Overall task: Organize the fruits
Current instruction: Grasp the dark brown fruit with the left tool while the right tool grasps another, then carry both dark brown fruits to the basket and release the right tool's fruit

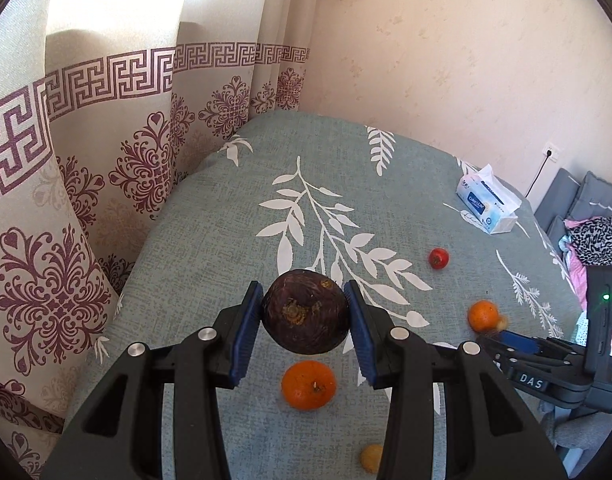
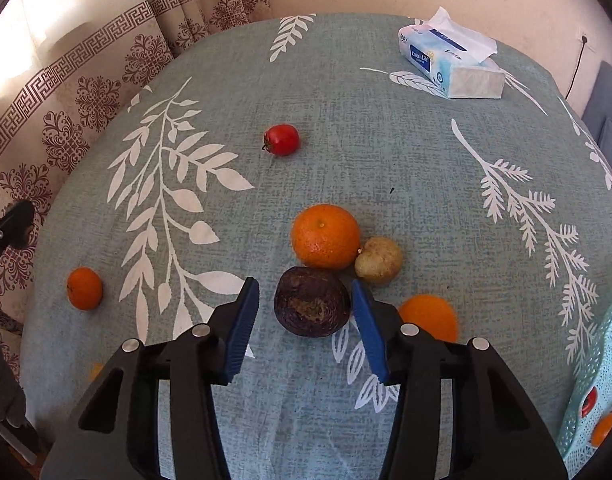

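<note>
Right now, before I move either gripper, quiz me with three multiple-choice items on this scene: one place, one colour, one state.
1. Where is the tissue pack?
A. at the table's near edge
B. at the table's far right, beyond the fruit
C. touching the curtain

2. What colour is the tomato?
A. green
B. yellow
C. red

3. What is the left gripper doing?
A. shut on the dark fruit
B. open over a bare cloth
C. shut on nothing

Answers: 1 B, the tissue pack lies on the table far right. 2 C, the tomato is plainly red. 3 A, the left gripper has both pads pressed against the dark fruit.
</note>
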`<action>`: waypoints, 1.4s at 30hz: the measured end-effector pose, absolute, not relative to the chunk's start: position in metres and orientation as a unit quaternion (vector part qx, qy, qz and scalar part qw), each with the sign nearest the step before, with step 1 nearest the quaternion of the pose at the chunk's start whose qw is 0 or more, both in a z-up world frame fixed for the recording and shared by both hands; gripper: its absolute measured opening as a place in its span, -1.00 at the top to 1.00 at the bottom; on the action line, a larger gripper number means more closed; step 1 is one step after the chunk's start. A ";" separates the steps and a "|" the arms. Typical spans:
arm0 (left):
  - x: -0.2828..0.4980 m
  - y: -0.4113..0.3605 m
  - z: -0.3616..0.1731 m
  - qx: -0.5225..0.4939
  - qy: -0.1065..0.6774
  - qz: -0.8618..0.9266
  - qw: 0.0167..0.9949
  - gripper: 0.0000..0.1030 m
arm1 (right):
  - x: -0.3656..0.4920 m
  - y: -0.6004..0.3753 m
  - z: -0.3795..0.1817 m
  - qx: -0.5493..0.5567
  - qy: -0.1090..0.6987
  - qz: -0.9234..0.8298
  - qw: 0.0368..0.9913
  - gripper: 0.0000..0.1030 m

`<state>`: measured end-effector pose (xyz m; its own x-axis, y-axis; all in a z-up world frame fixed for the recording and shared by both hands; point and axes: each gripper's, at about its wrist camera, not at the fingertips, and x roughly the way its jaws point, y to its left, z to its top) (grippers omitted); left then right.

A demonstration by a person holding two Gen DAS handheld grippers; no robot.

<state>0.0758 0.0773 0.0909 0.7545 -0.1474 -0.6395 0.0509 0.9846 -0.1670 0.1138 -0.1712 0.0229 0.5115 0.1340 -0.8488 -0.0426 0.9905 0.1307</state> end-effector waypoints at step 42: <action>0.052 0.043 0.095 -0.043 0.342 -0.099 0.933 0.18 | -0.006 -0.332 0.105 0.139 0.402 -0.059 0.903 0.20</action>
<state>0.0517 0.0428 0.0951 0.7465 -0.2143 -0.6299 0.1553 0.9767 -0.1481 -0.0061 -0.3324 0.1048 0.6694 0.0051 -0.7428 0.2183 0.9545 0.2033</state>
